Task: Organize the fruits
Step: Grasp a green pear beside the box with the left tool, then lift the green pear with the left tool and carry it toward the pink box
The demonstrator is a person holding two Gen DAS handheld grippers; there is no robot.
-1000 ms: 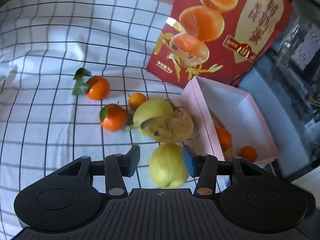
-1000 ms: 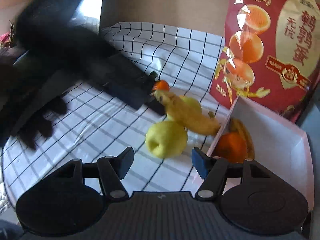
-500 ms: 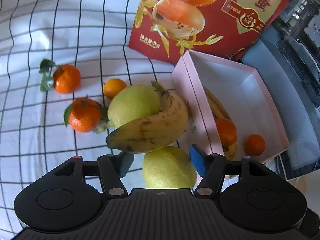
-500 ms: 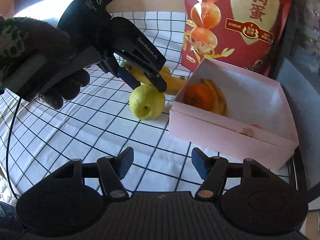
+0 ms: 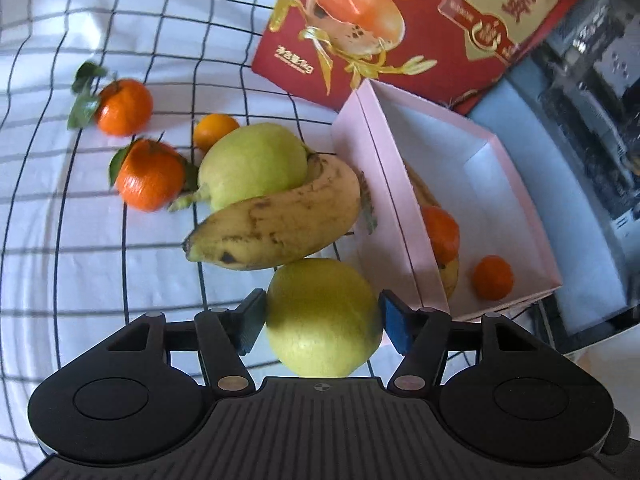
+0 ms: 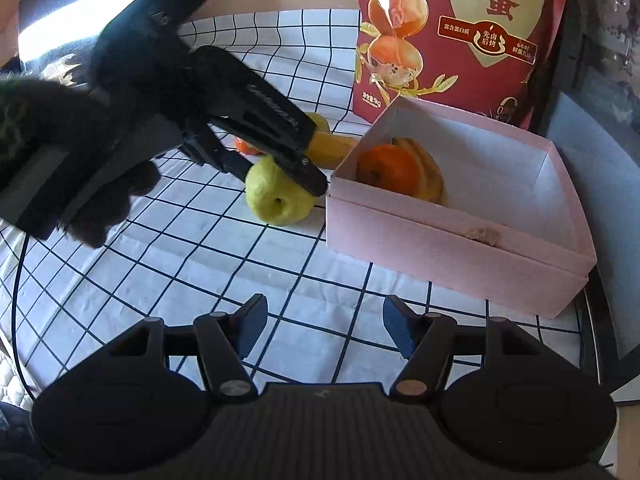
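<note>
A yellow-green pear (image 5: pixel 324 300) lies on the checked cloth between the fingers of my left gripper (image 5: pixel 322 322). The jaws stand wide, flanking the pear, and I see no squeeze. The right wrist view shows the same left gripper (image 6: pixel 280 178) straddling that pear (image 6: pixel 276 204). Just beyond it a spotted banana (image 5: pixel 280 224) leans on a second pear (image 5: pixel 252 160). To the right is the pink box (image 5: pixel 384 200), holding a tangerine (image 5: pixel 442 232), a small orange (image 5: pixel 492 278) and a banana (image 6: pixel 428 180). My right gripper (image 6: pixel 324 330) hovers open over bare cloth in front of the box (image 6: pixel 440 248).
Two leafy tangerines (image 5: pixel 150 174) (image 5: pixel 124 106) and a small orange (image 5: pixel 214 130) lie left of the pears. A red snack bag (image 5: pixel 400 20) stands behind the box. A person's dark gloved hand (image 6: pixel 100 168) holds the left gripper. The table drops off right of the box.
My left gripper has come down and forward over the near pear, and its jaws have widened around it. The right wrist view has swung from the pear towards the pink box, then held still.
</note>
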